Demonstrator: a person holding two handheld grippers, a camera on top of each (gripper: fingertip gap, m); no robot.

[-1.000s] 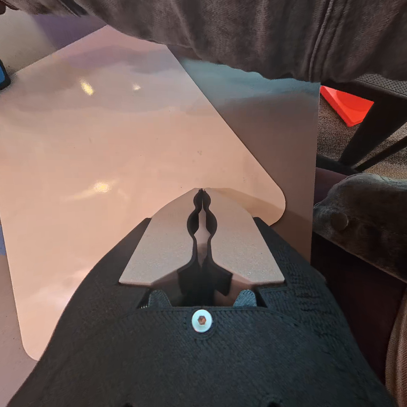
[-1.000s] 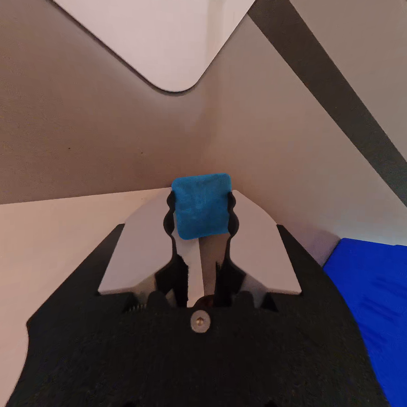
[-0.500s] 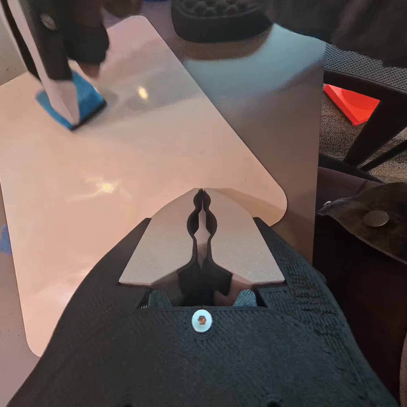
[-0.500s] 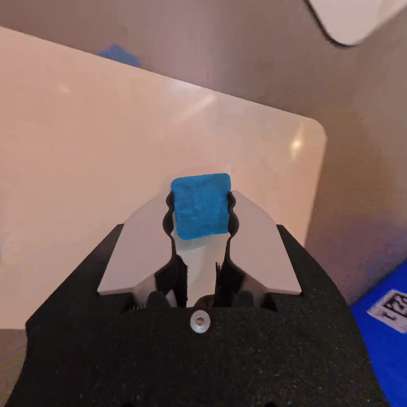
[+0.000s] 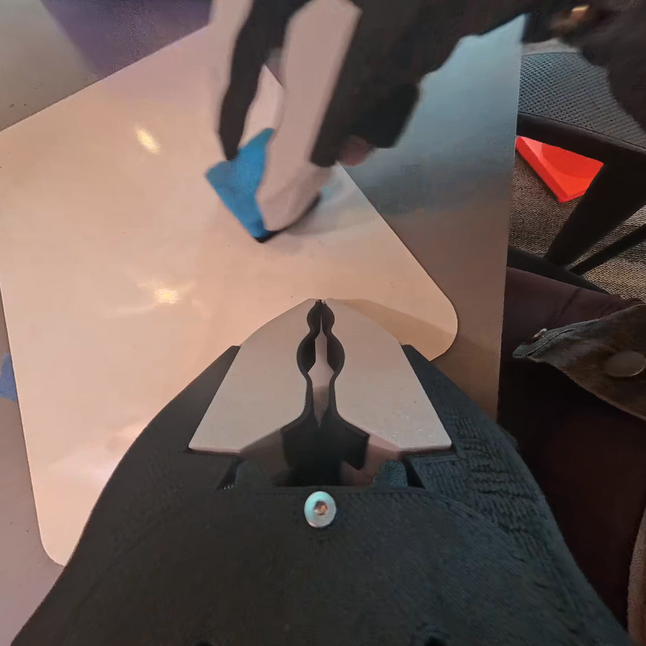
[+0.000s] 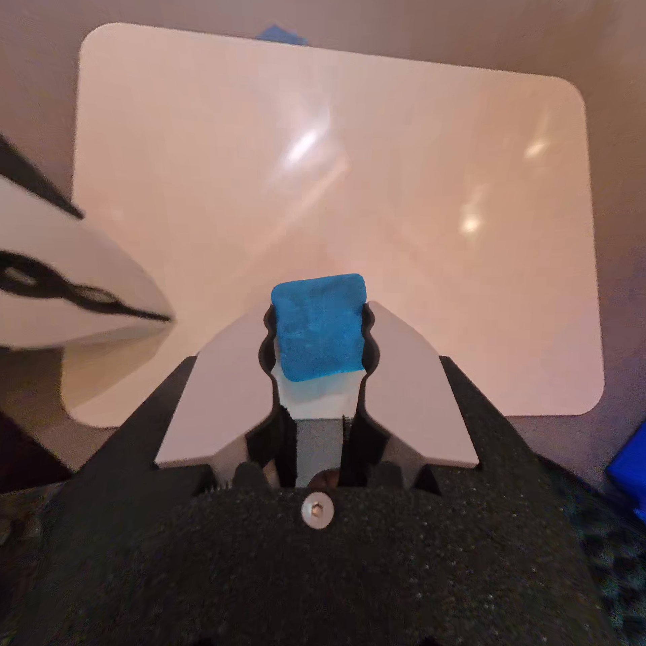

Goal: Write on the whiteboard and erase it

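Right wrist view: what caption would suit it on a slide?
Right claw clamps a blue eraser over a blank whiteboard, with the left claw shut at the board's edge.

Whiteboard (image 6: 419,209) flat on desk (image 5: 454,174). Eraser (image 5: 237,181) down on the board near its desk-edge side, between right gripper's (image 6: 318,328) jaws. Left gripper (image 5: 320,304) over the board's near corner.

Whiteboard (image 6: 384,174) lying mostly bare ahead; left gripper (image 6: 164,318) crowding near-left corner, blue block (image 6: 629,468) flanking near right.
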